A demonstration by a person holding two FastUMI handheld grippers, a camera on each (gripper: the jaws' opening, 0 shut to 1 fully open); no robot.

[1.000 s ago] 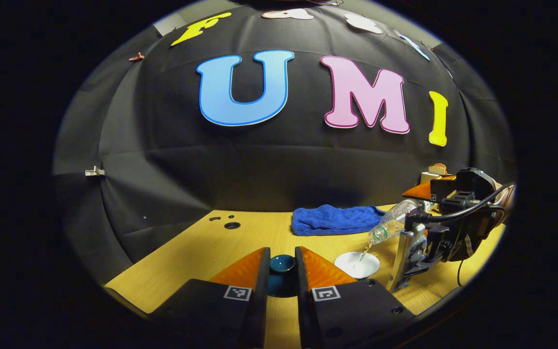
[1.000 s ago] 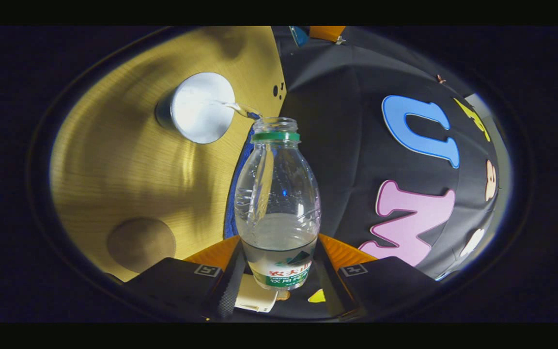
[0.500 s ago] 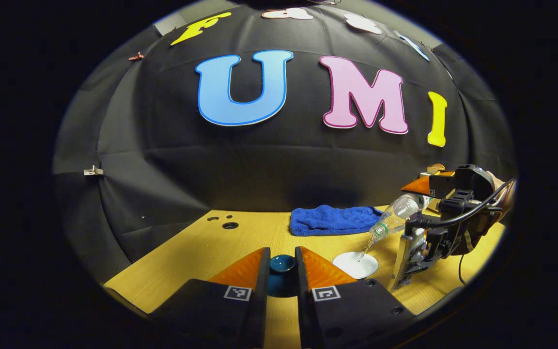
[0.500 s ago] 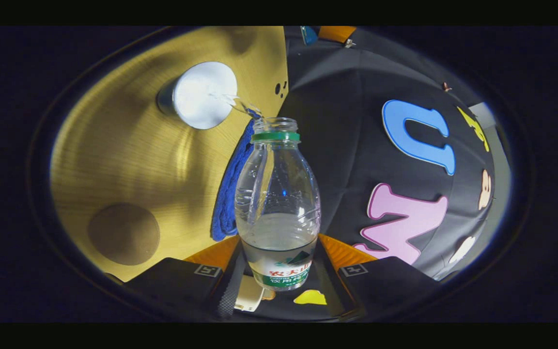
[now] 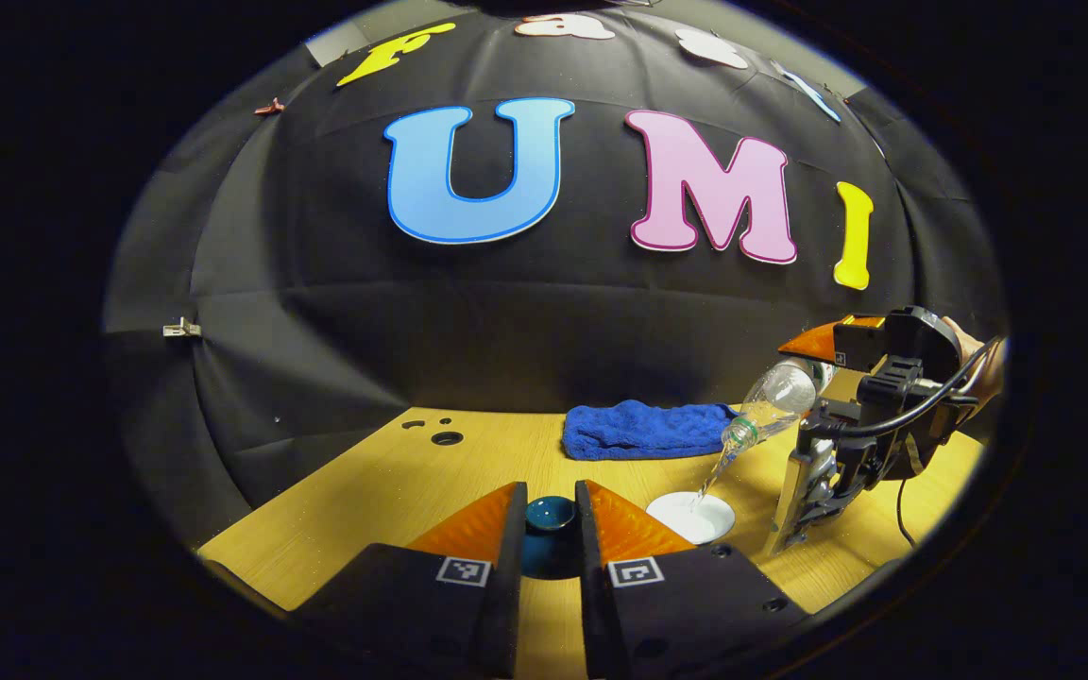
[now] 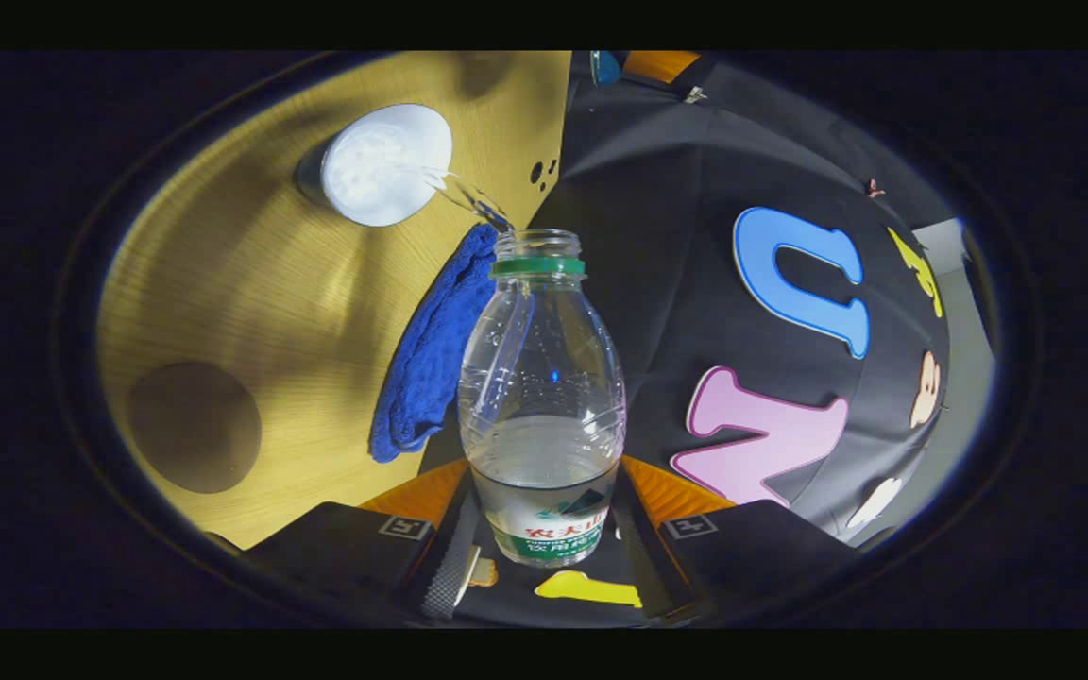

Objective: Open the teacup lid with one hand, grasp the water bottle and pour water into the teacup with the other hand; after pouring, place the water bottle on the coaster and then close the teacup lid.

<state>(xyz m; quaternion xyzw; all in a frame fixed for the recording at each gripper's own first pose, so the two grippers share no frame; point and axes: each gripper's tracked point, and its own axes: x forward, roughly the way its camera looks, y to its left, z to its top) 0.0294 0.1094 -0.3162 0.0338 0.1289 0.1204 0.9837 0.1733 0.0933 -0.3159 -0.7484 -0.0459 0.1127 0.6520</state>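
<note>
In the left gripper view my left gripper (image 5: 550, 529) is shut on the dark teal teacup lid (image 5: 550, 515), held above the wooden table (image 5: 393, 482). To its right stands the white teacup (image 5: 691, 517), uncovered. My right gripper (image 5: 813, 373), held by a hand, tips the clear water bottle (image 5: 769, 404) neck-down, and a thin stream of water falls into the cup. In the right gripper view my right gripper (image 6: 544, 529) is shut on the water bottle (image 6: 541, 397), about a third full, uncapped. Water runs from its mouth to the teacup (image 6: 383, 165). A round brown coaster (image 6: 195, 427) lies on the table.
A folded blue towel (image 5: 643, 430) lies at the back of the table against the black cloth wall, seen also as the blue towel (image 6: 431, 359) beside the bottle. Small holes (image 5: 445, 436) mark the tabletop at the far left.
My right gripper has risen and tilted the bottle more steeply; the stream to the teacup is longer. The left gripper and lid have stayed still.
</note>
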